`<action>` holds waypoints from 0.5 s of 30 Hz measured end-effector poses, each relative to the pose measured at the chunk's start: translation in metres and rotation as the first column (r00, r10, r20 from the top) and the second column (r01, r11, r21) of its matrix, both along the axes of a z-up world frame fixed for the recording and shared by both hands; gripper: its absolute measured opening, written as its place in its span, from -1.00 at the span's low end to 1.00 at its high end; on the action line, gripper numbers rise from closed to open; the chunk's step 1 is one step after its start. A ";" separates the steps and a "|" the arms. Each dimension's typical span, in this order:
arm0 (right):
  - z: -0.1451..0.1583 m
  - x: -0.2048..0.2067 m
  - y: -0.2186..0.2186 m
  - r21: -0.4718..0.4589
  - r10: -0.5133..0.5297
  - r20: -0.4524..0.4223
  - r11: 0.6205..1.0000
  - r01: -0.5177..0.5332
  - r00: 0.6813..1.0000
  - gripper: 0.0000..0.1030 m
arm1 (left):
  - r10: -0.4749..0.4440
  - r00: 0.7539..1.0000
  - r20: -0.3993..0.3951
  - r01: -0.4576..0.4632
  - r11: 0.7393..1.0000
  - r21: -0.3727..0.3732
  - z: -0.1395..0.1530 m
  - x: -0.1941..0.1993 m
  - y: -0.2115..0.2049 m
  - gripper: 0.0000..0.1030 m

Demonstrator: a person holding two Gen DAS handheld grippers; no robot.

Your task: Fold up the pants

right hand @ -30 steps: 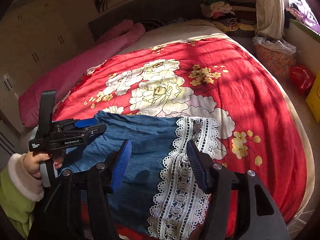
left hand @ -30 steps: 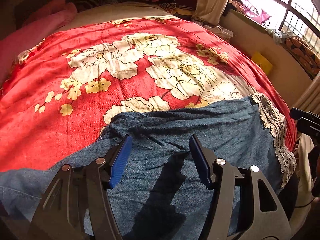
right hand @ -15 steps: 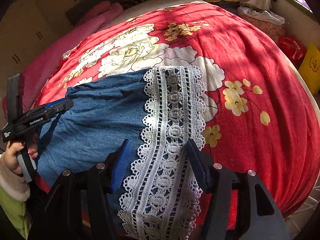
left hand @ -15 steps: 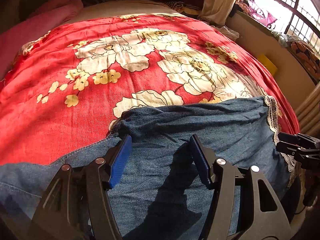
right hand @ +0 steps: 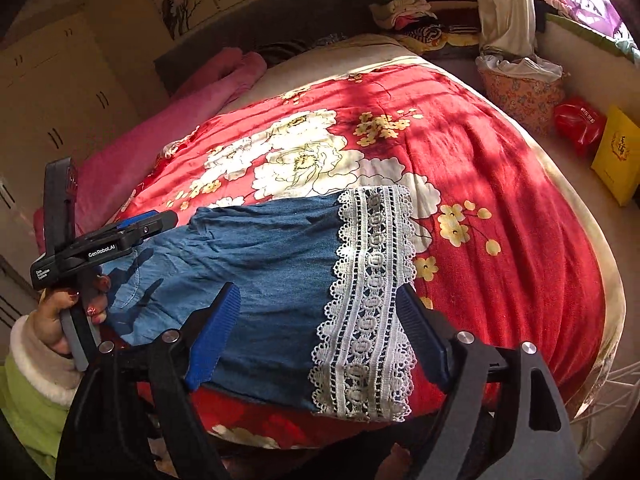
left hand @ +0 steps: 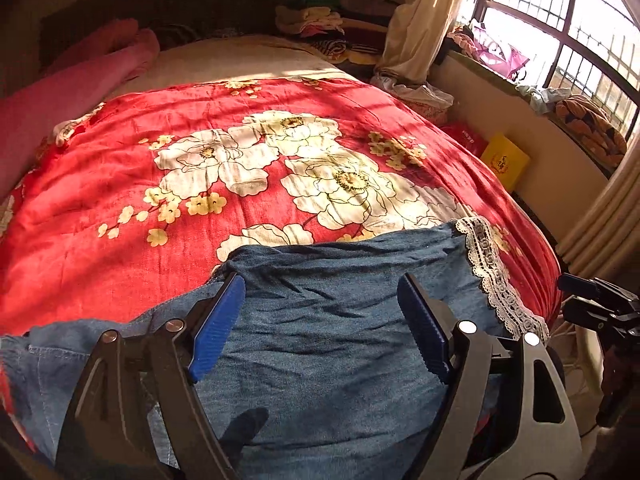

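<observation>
Blue denim pants lie folded at the near edge of a red flowered bedspread, with a white lace hem at their right end. My left gripper hovers above the denim; its jaws are opening and the pads press on nothing. My right gripper hangs over the lace hem; its jaws are opening too, with only air between them. In the right wrist view the left gripper shows at the left, held by a hand in a green sleeve with a white cuff.
A pink blanket runs along the bed's left side by the headboard. Piled clothes sit at the far end. A flowered basket, a red bag and a yellow box stand on the floor at the right, under the window.
Both grippers have opened wider and pulled back and up from the pants. The pants lie where they were, free of both.
</observation>
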State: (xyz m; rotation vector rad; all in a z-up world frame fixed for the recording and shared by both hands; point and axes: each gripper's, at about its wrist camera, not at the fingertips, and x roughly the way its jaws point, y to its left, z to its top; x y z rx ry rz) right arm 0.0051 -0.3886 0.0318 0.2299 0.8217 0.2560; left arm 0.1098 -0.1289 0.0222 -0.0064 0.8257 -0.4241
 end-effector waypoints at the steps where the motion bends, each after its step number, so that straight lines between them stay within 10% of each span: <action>1: 0.002 -0.005 0.002 -0.003 0.003 0.007 1.000 -0.003 1.000 0.57 | -0.007 1.000 0.006 0.007 1.000 -0.001 0.004 -0.004 -0.001 0.45; 15: 0.010 -0.044 0.000 -0.006 -0.025 0.034 1.000 0.025 0.999 0.75 | -0.075 0.996 0.049 0.075 0.997 -0.001 0.029 -0.051 -0.024 0.69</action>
